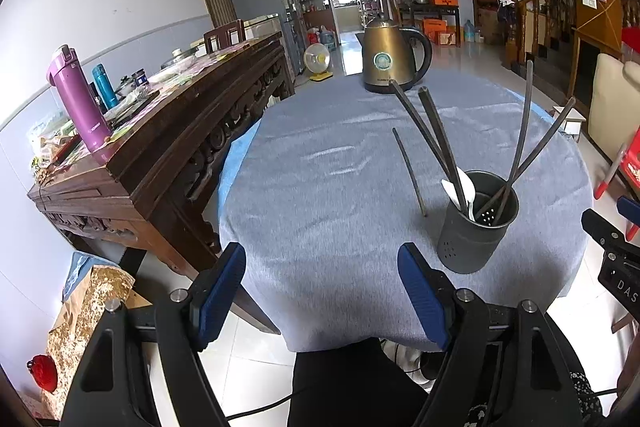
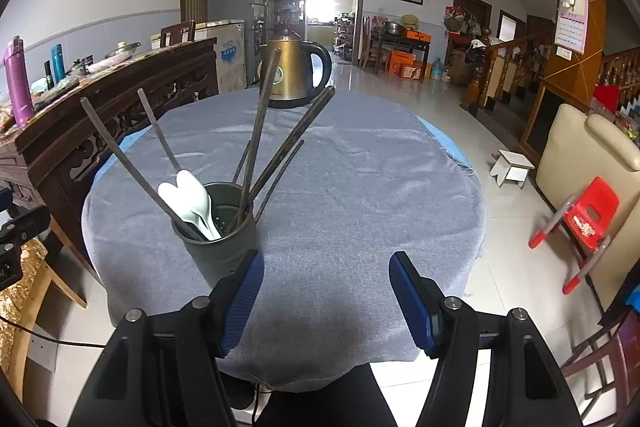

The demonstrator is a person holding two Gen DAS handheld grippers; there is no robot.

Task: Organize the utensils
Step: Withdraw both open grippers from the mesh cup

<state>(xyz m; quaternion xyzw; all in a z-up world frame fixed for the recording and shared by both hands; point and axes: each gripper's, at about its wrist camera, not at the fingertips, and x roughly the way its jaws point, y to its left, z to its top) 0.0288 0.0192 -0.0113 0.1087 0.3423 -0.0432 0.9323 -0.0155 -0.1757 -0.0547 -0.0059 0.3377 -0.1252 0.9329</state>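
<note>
Both grippers hang at the near edge of a round table covered with a gray cloth (image 1: 320,167), and both are empty: the left gripper (image 1: 322,291) has its jaws wide apart over bare cloth, and the right gripper (image 2: 326,297) likewise stands open with nothing between its blue pads. The dark perforated holder (image 1: 476,223) stands upright on the cloth near the front, just ahead and to the right of the left gripper and just beside the right gripper's left finger. It holds several dark chopsticks (image 2: 256,131) splayed outward at steep angles and two white spoons (image 2: 192,203) leaning against its rim. One loose chopstick (image 1: 410,173) lies on the cloth just beside the holder; it looks like the only utensil not yet put away, so the task seems close to done. The main risk is knocking things over: the splayed sticks lean far out, and a gripper reaching past them for the stray one could catch a stick and tip the holder. The loose chopstick is thin and lies flat on soft cloth, so the fingers may pinch the fabric or let it roll away. A gold kettle (image 1: 394,57) stands at the far edge, well apart.
</note>
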